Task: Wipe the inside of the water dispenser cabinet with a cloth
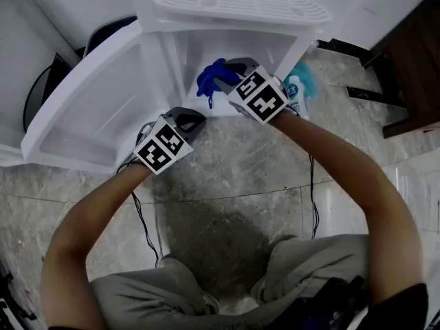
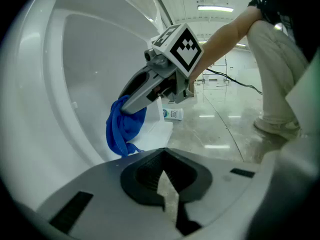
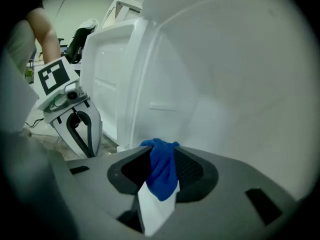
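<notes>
Khaki trousers (image 1: 295, 273) of the crouching person fill the bottom of the head view, knees apart over a glossy grey marbled stone floor (image 1: 234, 184). Thin black cables (image 1: 144, 225) trail across that floor below both arms. Long ceiling strip lights (image 2: 215, 8) show in the left gripper view, with their glare on the stone. A dark brown wooden furniture piece (image 1: 412, 60) stands at the right edge of the room, well apart from the work.

Ahead stands the white plastic water dispenser cabinet (image 1: 292, 43), with a slotted white drip grille (image 1: 244, 4) on top and its white moulded door (image 1: 89, 108) swung wide to the left. The compartment's walls are smooth plain white, and the only things in its mouth are the right claw and what it carries. Just beside the cabinet's right side, a white bottle with a blue label (image 1: 295, 95) rests on the floor.

The right claw (image 3: 161, 159) is clamped on a crumpled bright blue woven cloth (image 3: 162, 171) and reaches into the cabinet opening near its left inner wall. The cloth is bunched into a soft wad. One fold pokes out ahead of the tips and a loose tail hangs below them against the white interior. Whether it touches the wall I cannot tell.

The left claw (image 2: 162, 166) is closed with nothing in it, only a sliver of floor showing between its tips. It hovers outside the cabinet, low, near the bottom edge of the open door.
</notes>
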Demonstrator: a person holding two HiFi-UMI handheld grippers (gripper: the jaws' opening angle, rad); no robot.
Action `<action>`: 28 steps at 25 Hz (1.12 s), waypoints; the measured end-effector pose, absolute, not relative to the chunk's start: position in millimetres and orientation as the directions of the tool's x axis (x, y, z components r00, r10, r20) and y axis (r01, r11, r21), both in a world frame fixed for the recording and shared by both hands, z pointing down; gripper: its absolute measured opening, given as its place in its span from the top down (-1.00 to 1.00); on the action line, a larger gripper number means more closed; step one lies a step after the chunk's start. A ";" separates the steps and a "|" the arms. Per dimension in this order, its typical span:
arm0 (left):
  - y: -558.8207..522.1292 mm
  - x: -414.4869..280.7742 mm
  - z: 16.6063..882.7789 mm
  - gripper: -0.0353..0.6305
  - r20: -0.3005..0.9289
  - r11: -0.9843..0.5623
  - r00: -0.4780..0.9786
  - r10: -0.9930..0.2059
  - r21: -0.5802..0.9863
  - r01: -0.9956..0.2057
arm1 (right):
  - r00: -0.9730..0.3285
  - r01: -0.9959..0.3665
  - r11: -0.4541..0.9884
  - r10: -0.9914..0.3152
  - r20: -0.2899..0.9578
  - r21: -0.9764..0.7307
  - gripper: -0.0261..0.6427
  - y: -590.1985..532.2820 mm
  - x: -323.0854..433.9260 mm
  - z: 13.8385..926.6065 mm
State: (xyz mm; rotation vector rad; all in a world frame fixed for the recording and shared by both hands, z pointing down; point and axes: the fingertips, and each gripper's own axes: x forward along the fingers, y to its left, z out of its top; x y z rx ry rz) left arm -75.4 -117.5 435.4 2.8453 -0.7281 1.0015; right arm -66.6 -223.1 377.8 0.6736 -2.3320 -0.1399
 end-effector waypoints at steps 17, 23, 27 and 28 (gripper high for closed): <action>-136.8 -109.9 449.8 0.88 0.548 -0.826 0.703 -0.453 0.041 -0.563 | -0.508 -0.450 0.809 -0.581 0.636 0.379 0.58 -318.5 -126.3 450.7; -134.8 -119.6 453.6 0.87 0.560 -0.815 0.692 -0.456 0.050 -0.577 | -0.511 -0.497 0.785 -0.609 0.607 0.369 0.58 -334.0 -127.2 452.1; -138.5 -116.6 455.1 0.88 0.553 -0.806 0.698 -0.455 0.076 -0.587 | -0.528 -0.479 0.808 -0.577 0.623 0.342 0.59 -310.9 -125.2 450.7; -139.5 -114.8 454.0 0.88 0.547 -0.804 0.702 -0.456 0.086 -0.589 | -0.537 -0.461 0.821 -0.561 0.630 0.338 0.59 -302.6 -125.4 450.5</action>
